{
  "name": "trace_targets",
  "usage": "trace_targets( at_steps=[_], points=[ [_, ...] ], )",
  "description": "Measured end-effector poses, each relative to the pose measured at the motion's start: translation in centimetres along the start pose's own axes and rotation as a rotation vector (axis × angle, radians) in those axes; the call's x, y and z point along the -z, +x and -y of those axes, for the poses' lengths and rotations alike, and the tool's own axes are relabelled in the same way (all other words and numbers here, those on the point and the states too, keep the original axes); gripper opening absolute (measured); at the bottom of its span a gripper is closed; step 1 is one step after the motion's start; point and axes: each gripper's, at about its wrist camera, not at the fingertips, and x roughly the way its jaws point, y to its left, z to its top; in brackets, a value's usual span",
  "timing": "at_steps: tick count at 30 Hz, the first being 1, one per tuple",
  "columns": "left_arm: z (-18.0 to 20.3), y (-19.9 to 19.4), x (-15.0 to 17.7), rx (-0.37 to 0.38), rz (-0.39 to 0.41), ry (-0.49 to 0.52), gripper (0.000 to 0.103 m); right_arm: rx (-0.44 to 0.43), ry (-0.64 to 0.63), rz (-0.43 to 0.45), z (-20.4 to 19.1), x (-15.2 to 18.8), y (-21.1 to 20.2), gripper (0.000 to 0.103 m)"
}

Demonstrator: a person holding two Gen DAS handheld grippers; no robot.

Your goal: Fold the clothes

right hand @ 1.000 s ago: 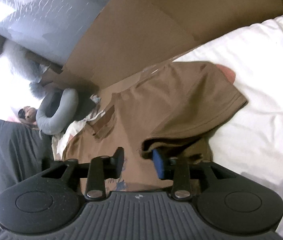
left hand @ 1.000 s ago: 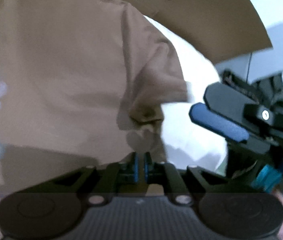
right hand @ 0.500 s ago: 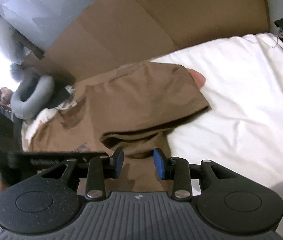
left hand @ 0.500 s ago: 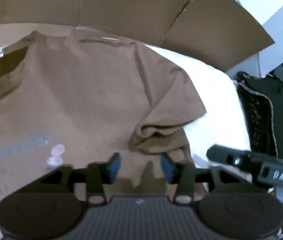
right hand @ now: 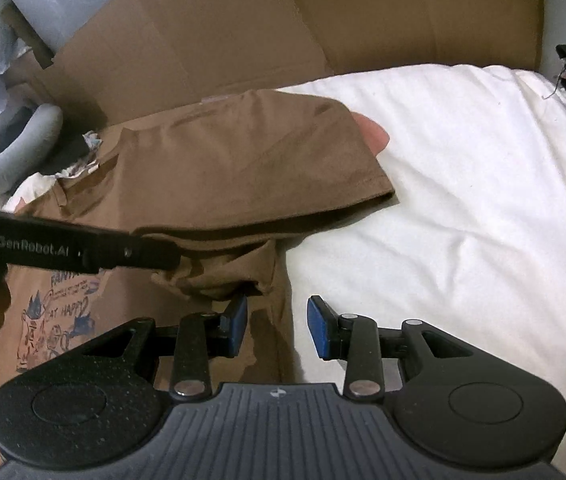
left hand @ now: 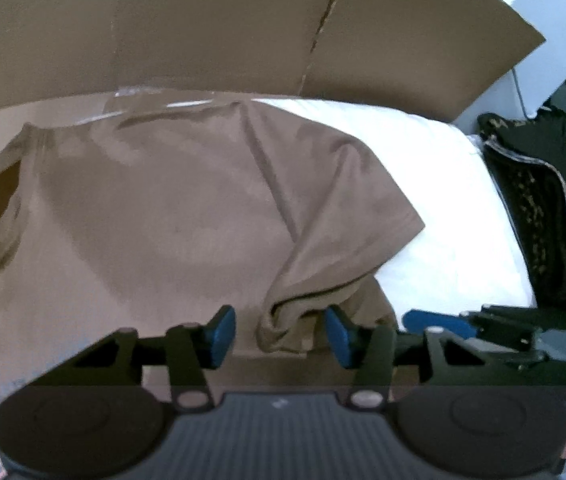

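The brown T-shirt lay spread across the white bed, its upper part reaching onto a sheet of cardboard that stood up along the bed's far edge. One sleeve was folded inward over the body, and below it the cloth was bunched into a small crumpled fold. A printed cartoon with lettering showed on the shirt's front in the right wrist view.

The left gripper hung above that crumpled fold. Its blue-padded fingers stood apart and were closing, with the fold between them, but the pads did not press on the cloth. The right gripper hovered over the shirt's side edge, where the brown cloth met the white bedding; its fingers were apart, with nothing clamped between them. In the left wrist view the right gripper's finger came in from the right, just beside the left one.

A grey neck pillow lay off the bed's far left corner, and dark patterned clothing sat past the bed's right edge.
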Motion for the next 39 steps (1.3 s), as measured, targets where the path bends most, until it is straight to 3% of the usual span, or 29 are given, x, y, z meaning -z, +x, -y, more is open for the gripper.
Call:
trace_targets(
  at_steps=[2, 5, 7, 19, 27, 34, 39],
  points=[
    [0.4, 0.1, -0.2, -0.003, 0.000, 0.029, 0.048, 0.003, 0.000, 0.002, -0.1, 0.1, 0.3, 0.035],
    [0.9, 0.4, -0.4, -0.003, -0.017, 0.056, 0.028, 0.018, -0.009, 0.012, -0.3, 0.0, 0.7, 0.036],
    [0.8, 0.4, -0.4, -0.003, -0.032, 0.024, 0.009, 0.034, -0.019, 0.018, -0.4, -0.2, 0.9, 0.036],
    [0.2, -2.8, 1.3, -0.004, 0.014, -0.113, 0.005, 0.085, -0.005, 0.044, 0.4, -0.4, 0.6, 0.029],
    [-1.4, -2.4, 4.3, 0.004, 0.012, -0.277, 0.004, 0.089, -0.037, 0.040, 0.3, -0.2, 0.8, 0.029],
    [-0.5, -0.6, 6.1, -0.030, -0.073, -0.246, 0.003, 0.094, -0.059, 0.034, 0.1, -0.1, 0.9, 0.029],
    [-0.6, -3.0, 5.3, -0.035, -0.057, -0.185, 0.009, 0.073, -0.026, 0.024, 0.8, -0.2, 0.4, 0.029]
  ],
)
